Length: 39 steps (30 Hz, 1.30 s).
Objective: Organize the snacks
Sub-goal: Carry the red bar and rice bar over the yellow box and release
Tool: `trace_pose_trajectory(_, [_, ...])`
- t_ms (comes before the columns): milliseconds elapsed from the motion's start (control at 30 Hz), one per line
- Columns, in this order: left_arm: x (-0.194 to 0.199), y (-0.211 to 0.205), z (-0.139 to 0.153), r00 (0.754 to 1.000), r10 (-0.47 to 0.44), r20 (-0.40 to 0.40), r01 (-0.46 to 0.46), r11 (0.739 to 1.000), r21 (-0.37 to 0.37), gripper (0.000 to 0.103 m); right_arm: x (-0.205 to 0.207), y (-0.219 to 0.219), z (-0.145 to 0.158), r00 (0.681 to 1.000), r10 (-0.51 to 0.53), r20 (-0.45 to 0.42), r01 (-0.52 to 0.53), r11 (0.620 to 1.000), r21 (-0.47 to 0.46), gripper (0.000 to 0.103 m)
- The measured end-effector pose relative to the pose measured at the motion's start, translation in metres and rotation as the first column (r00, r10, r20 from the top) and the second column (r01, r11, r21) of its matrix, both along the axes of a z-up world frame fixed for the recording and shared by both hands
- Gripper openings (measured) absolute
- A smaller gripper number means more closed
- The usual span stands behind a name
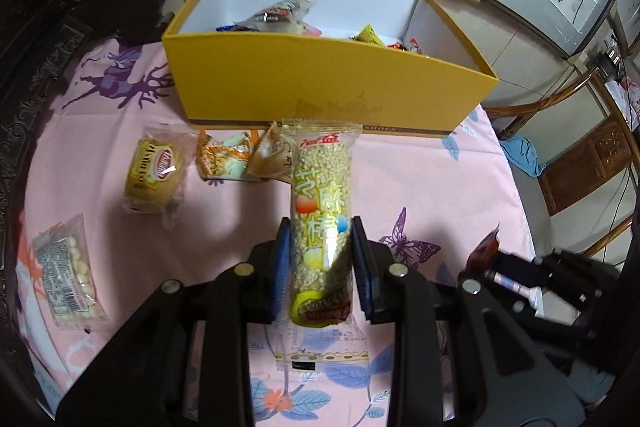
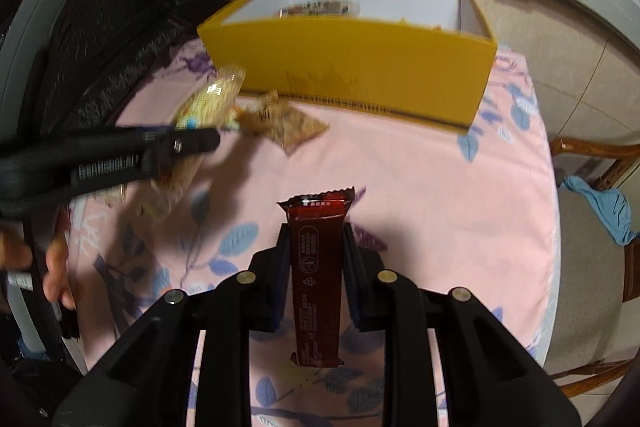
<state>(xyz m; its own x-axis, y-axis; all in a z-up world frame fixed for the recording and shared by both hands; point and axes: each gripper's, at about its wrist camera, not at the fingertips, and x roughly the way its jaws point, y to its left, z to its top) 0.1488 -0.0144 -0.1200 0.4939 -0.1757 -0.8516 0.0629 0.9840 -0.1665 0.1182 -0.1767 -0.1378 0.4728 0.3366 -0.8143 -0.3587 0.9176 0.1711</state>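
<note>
1. While the left gripper (image 1: pixel 321 227) clamped one long clear-wrapped puffed-grain bar (image 1: pixel 321 211) between its blue pads, the bar's long axis ran straight out along the fingers, its far sealed end toward the yellow box (image 1: pixel 320 83).
2. The right gripper (image 2: pixel 315 227) was closed on one dark red bar (image 2: pixel 316 267), which likewise lay lengthwise along the fingers, its crimped end forward, above the pink cloth (image 2: pixel 420 187).
3. Four loose packets showed on the cloth in the left wrist view: a round cake in clear wrap (image 1: pixel 154 173), an orange-and-white packet (image 1: pixel 224 159), a tan packet (image 1: pixel 269 157) touching it, and a clear bag of pale pieces (image 1: pixel 66 271) near the left edge.
4. The one box stood open at the far side of the table, several snacks inside; its front wall lay just beyond the packets.
5. The cloth between the grippers and the box's right half lay bare, and the table's rounded right edge dropped off toward a wooden chair (image 1: pixel 580 155).
6. A hand (image 2: pixel 56 267) showed at the left border of the right wrist view.
</note>
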Motion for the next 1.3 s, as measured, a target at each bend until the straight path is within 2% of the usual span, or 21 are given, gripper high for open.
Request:
trace_pose_trajectory(100, [0.003,-0.012,0.0,1.0,0.004,0.016,-0.004,1.0,0.0,0.028,0.01,0.0,0.013,1.0,-0.01,0.029,0.01,1.0,0.008,0.024])
trace_pose_trajectory(400, [0.028,-0.011,0.035,0.996,0.008,0.091,-0.008,1.0,0.007,0.028,0.047,0.001,0.048,0.992,-0.041,0.12,0.038,0.999,0.024,0.024])
trace_pose_trajectory(567, [0.064,-0.008,0.07,0.987,0.022,0.157,-0.025,1.0,0.019,0.028,0.081,0.0,0.086,0.978,-0.075,0.196,0.064,0.996,0.059,0.024])
trace_pose_trajectory(800, [0.108,-0.01,0.1,0.98,0.022,0.198,-0.03,0.999,0.038,0.028,0.127,0.01,0.131,0.957,-0.082,0.28,0.065,0.996,0.068,0.024])
trace_pose_trajectory(1133, [0.153,-0.014,0.11,0.977,0.019,0.214,-0.037,0.996,0.08,0.03,0.17,0.02,0.142,0.949,-0.089,0.303,0.076,0.996,0.052,0.024])
trace_pose_trajectory(1200, [0.162,-0.013,0.111,0.975,0.042,0.22,-0.067,0.992,0.105,0.066,0.181,0.021,0.143,0.947,-0.103,0.303,0.094,0.995,0.044,0.026])
trace_pose_trajectory(1233, [0.166,-0.009,0.112,0.97,0.094,0.224,-0.129,0.98,0.149,0.085,0.188,0.02,0.143,0.949,-0.12,0.291,0.114,0.993,0.036,0.028])
trace_pose_trajectory(1267, [0.167,-0.005,0.114,0.966,0.117,0.229,-0.155,0.976,0.154,0.091,0.191,0.018,0.142,0.951,-0.131,0.281,0.125,0.991,0.041,0.029])
trace_pose_trajectory(1300, [0.167,0.002,0.117,0.964,0.12,0.237,-0.151,0.982,0.115,0.091,0.195,0.015,0.141,0.956,-0.144,0.256,0.133,0.989,0.058,0.031])
